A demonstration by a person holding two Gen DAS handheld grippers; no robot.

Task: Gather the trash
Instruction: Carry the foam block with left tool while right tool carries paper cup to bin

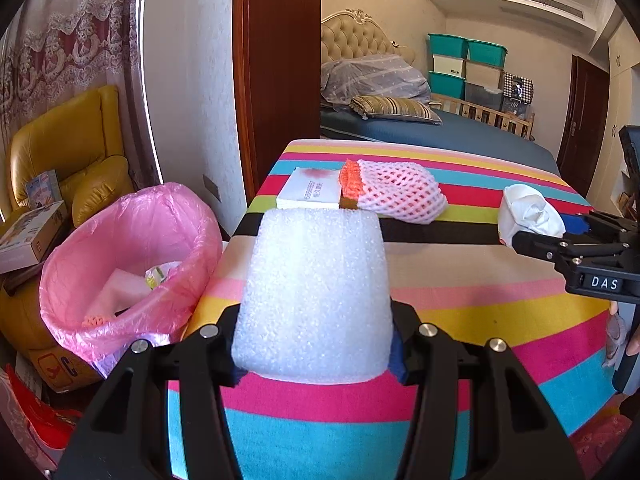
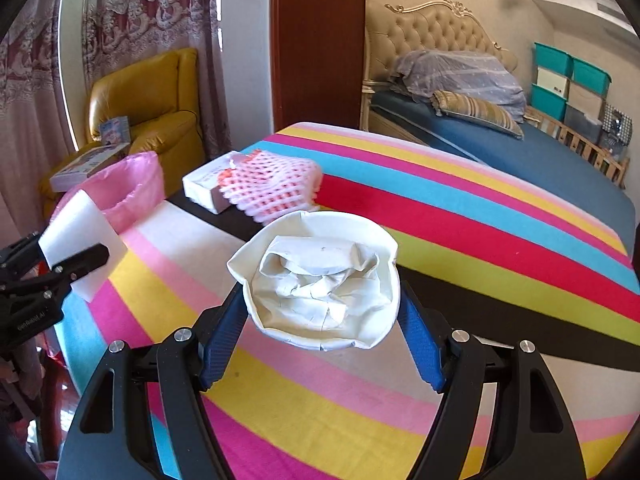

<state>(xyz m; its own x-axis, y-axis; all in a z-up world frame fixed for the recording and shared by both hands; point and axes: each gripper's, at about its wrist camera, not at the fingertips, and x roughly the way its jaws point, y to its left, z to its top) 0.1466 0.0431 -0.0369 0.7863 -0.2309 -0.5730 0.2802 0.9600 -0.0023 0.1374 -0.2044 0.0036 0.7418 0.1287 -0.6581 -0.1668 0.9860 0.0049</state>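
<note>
My left gripper (image 1: 315, 360) is shut on a white foam block (image 1: 316, 280), held above the striped tablecloth (image 1: 480, 300). To its left stands a bin lined with a pink bag (image 1: 192, 232), with some scraps inside. My right gripper (image 2: 320, 316) is shut on a crumpled white paper cup (image 2: 320, 280), its blue pads (image 2: 224, 340) pressing on both sides. Farther along the table a pink foam fruit net (image 2: 272, 188) lies partly over a flat white box (image 2: 204, 188). In the right wrist view the left gripper (image 2: 68, 268) and its foam block (image 2: 80, 236) show at the left edge, near the bin (image 2: 132, 188).
A yellow armchair (image 1: 68, 152) with boxes on it stands behind the bin. A dark wooden door frame (image 1: 276, 80) rises behind the table's far end. Beyond it is a bed (image 1: 440, 136) with pillows, and stacked storage boxes (image 1: 464, 64) stand against the wall.
</note>
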